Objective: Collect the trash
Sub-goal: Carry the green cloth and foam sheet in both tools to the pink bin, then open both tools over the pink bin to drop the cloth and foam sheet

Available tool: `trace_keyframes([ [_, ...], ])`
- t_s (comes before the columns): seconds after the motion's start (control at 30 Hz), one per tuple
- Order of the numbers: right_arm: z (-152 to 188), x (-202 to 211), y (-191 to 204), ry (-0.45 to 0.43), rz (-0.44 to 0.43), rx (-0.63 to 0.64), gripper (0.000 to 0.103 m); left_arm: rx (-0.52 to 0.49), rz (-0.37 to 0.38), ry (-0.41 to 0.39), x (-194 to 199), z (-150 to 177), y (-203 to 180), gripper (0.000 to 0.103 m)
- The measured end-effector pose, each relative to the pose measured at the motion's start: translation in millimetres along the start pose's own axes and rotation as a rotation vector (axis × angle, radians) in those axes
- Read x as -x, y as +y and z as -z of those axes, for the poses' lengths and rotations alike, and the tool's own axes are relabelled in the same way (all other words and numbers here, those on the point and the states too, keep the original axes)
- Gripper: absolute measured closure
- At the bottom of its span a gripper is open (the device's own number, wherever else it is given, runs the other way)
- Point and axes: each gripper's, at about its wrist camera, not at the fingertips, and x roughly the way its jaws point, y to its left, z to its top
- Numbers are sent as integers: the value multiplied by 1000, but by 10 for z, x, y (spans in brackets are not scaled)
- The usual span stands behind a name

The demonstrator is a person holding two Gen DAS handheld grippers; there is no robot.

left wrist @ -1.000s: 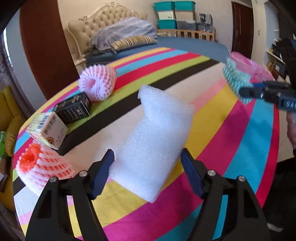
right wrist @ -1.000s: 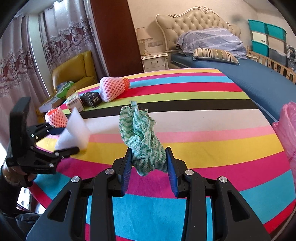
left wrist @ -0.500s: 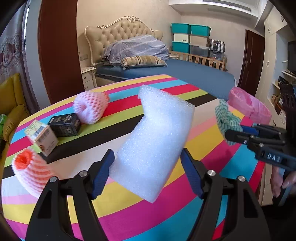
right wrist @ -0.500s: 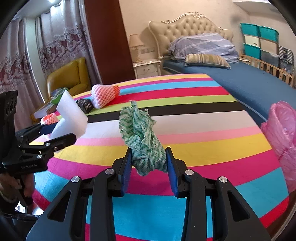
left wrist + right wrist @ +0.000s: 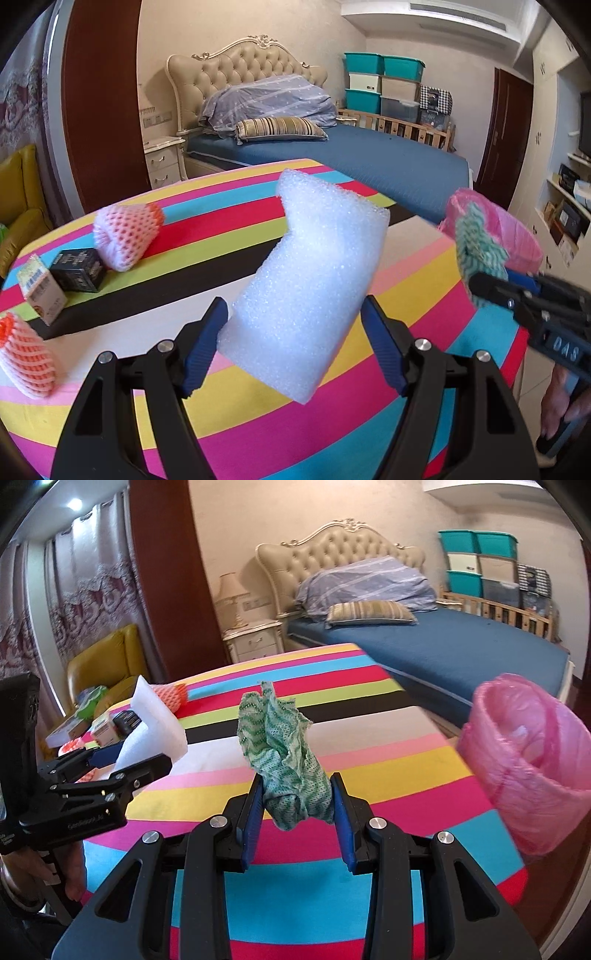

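My left gripper (image 5: 291, 332) is shut on a white foam sheet (image 5: 310, 280) and holds it above the striped table (image 5: 229, 410). The foam sheet also shows in the right wrist view (image 5: 155, 723). My right gripper (image 5: 297, 805) is shut on a crumpled green cloth (image 5: 284, 753), held above the table's right side. The cloth also shows in the left wrist view (image 5: 478, 247). A bin with a pink bag (image 5: 528, 760) stands beyond the table's right edge; its rim shows behind the cloth in the left wrist view (image 5: 495, 225).
On the table's left lie a pink foam fruit net (image 5: 123, 232), a black box (image 5: 79, 269), a small carton (image 5: 40, 291) and an orange-white foam net (image 5: 26, 362). A bed (image 5: 332, 155) is behind the table and a yellow chair (image 5: 107, 664) to the left.
Both grippers have lifted and swung right, toward the pink-bagged bin, each still holding its item. The bin now looms larger in the right wrist view.
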Motion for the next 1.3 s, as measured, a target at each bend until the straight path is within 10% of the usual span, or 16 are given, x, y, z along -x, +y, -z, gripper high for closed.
trace_keyframes([
  [0.77, -145, 634, -1719, -132, 277, -129, 67, -144, 265, -11, -675, -821, -1955, 31],
  [1.3, -124, 441, -2736, -115, 299, -164, 62, -185, 408, 57, -1706, -1482, -3195, 26],
])
